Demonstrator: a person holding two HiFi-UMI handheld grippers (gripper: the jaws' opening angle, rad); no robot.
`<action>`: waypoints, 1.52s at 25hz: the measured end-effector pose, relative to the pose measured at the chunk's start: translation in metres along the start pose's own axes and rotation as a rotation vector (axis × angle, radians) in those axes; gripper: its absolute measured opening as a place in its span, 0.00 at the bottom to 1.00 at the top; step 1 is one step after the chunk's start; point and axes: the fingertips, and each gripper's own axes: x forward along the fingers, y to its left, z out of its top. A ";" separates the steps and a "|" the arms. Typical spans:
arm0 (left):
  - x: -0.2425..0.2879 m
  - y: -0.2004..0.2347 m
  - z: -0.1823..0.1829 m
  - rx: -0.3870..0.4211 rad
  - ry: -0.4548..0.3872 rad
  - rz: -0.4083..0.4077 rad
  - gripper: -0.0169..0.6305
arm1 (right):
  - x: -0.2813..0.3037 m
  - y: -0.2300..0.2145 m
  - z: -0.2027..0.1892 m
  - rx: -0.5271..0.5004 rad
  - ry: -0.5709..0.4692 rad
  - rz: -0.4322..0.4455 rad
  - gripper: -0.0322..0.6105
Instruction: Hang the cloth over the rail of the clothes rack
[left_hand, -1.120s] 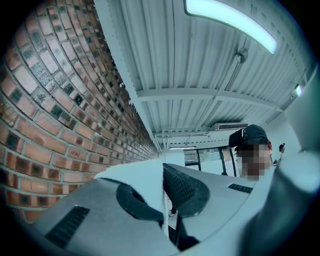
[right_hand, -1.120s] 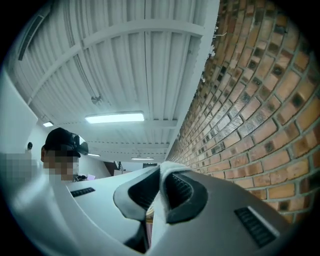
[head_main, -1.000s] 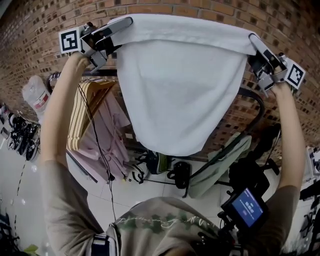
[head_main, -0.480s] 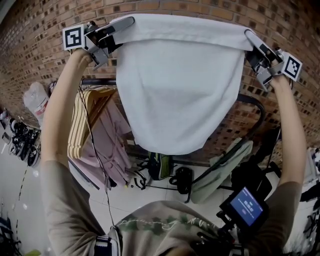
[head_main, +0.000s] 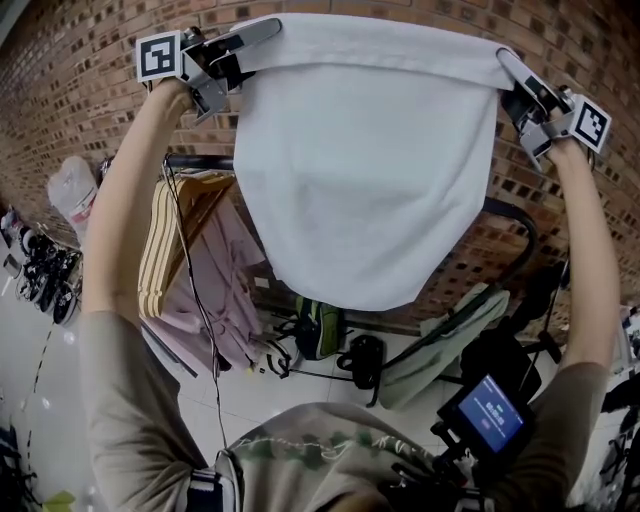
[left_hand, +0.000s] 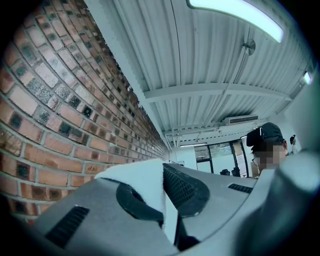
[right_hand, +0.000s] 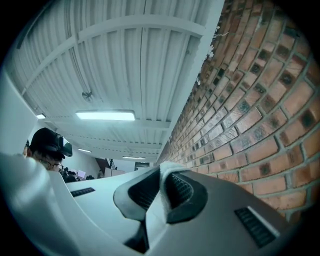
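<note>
Two tools clenched, my left tool (head_main: 262, 30) and right tool (head_main: 506, 63) each on a top corner of the cloth (head_main: 370, 170) | cloth spread high, not yet over the rail (head_main: 200, 160) | risk: a corner may slip if I pull too wide.

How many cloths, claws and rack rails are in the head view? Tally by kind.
white cloth: 1
claw: 2 (left claw and right claw, each shut on a top corner of the cloth)
clothes rack rail: 1
Total: 4
</note>
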 end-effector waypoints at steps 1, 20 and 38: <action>0.000 0.006 -0.001 0.001 0.001 0.008 0.05 | 0.003 -0.007 -0.002 0.005 -0.001 -0.008 0.09; 0.008 0.059 -0.079 -0.134 0.165 -0.018 0.05 | -0.015 -0.067 -0.098 0.070 0.177 -0.089 0.09; 0.006 0.079 -0.163 -0.326 0.331 -0.027 0.05 | -0.029 -0.072 -0.178 0.143 0.343 -0.048 0.09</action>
